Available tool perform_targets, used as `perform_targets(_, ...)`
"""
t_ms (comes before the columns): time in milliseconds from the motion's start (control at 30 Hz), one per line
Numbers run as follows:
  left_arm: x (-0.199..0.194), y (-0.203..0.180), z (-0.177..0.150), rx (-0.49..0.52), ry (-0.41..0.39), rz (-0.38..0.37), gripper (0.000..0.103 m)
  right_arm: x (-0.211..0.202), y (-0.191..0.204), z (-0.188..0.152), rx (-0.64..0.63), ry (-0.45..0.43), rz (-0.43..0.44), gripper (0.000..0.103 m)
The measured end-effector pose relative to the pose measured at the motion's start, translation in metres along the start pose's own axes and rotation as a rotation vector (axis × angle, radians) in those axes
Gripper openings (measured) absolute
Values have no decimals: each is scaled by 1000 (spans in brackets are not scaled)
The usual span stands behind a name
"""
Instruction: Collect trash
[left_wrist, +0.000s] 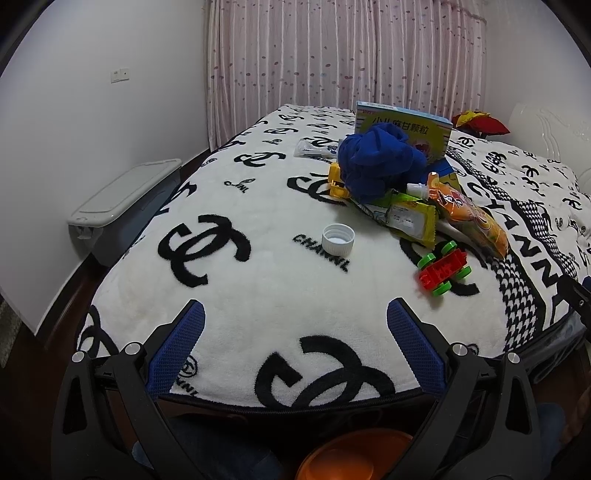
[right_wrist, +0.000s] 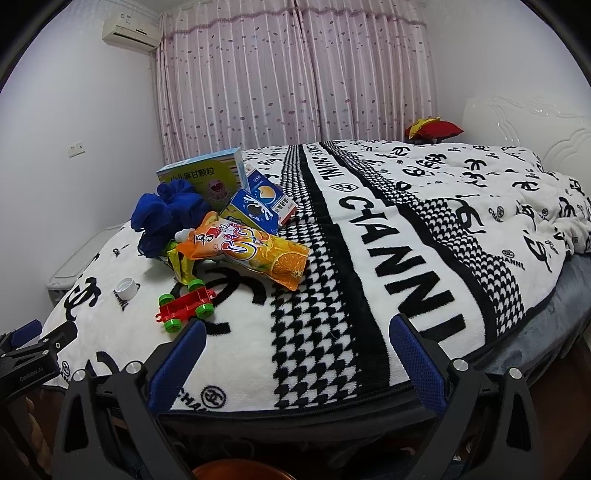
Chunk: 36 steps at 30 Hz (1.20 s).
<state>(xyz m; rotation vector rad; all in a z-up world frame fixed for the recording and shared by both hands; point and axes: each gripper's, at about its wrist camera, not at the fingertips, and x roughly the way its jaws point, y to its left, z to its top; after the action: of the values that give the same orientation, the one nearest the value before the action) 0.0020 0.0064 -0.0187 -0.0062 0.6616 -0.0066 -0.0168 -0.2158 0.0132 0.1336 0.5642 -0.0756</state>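
Trash heaped on the bed (left_wrist: 258, 295), both grippers wide open and empty.

Left gripper (left_wrist: 295, 343) and right gripper (right_wrist: 299, 354) low over the bed's near edge, fingers (right_wrist: 417, 362) spread, holding nothing. Orange juice pouch (right_wrist: 255, 251) lying beside blue cloth (left_wrist: 376, 158), medicine box (left_wrist: 402, 125) behind, white bottle cap (left_wrist: 338, 240) apart on the blanket, red toy car (left_wrist: 443, 271) near.

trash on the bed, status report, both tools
Left tool open, empty. Right tool open, empty. Trash untouched on bed: cap, orange pouch, green wrapper. Toy car and blue cloth mixed in.
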Motion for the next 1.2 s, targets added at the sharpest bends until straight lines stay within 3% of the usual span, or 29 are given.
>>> perform_targets(700, 14, 0, 6, 7, 27, 2, 96, 6, -2, -1, -1, 13, 14, 98)
perform_targets(1200, 74, -13, 28, 31, 27, -38, 96, 24, 1, -4, -8, 42, 38, 98)
